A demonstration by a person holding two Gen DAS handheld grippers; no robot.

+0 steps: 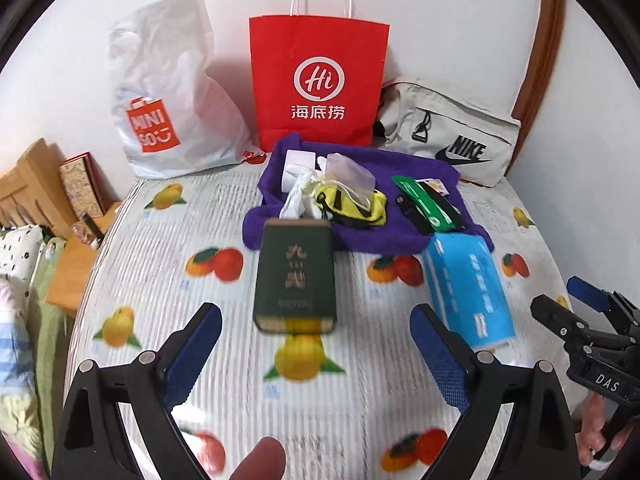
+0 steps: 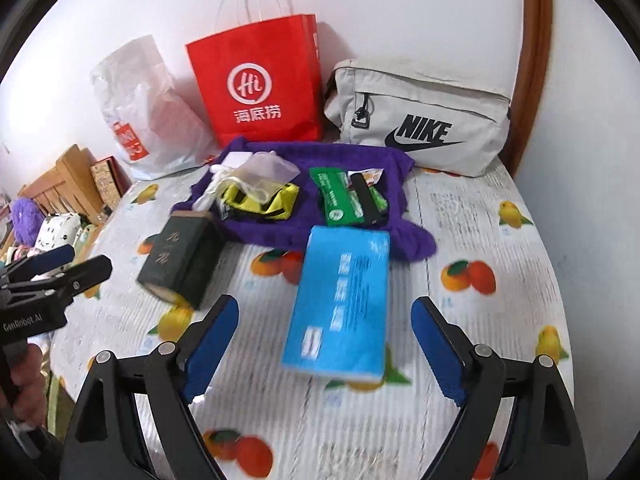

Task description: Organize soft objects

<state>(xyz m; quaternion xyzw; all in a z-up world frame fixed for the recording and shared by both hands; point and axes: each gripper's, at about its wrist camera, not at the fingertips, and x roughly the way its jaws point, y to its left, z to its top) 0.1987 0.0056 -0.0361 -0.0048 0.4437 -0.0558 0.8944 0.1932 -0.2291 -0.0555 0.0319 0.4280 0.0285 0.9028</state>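
A purple towel (image 1: 360,236) (image 2: 320,232) lies on the fruit-print cover with small items on it: a yellow pouch (image 1: 352,204) (image 2: 276,200), a clear drawstring bag (image 1: 352,172) (image 2: 268,170) and a green packet (image 1: 424,204) (image 2: 340,198). A dark green box (image 1: 294,276) (image 2: 180,264) and a blue tissue pack (image 1: 468,284) (image 2: 340,300) rest in front of the towel. My left gripper (image 1: 316,340) is open just short of the green box, nothing between its fingers. My right gripper (image 2: 324,336) is open around the near end of the tissue pack, pads apart from it.
Against the wall stand a white Miniso bag (image 1: 168,100) (image 2: 136,120), a red paper bag (image 1: 316,84) (image 2: 260,80) and a grey Nike bag (image 1: 452,136) (image 2: 420,120). A wooden bedside stand (image 1: 68,272) and bedding (image 1: 16,320) lie off the left edge.
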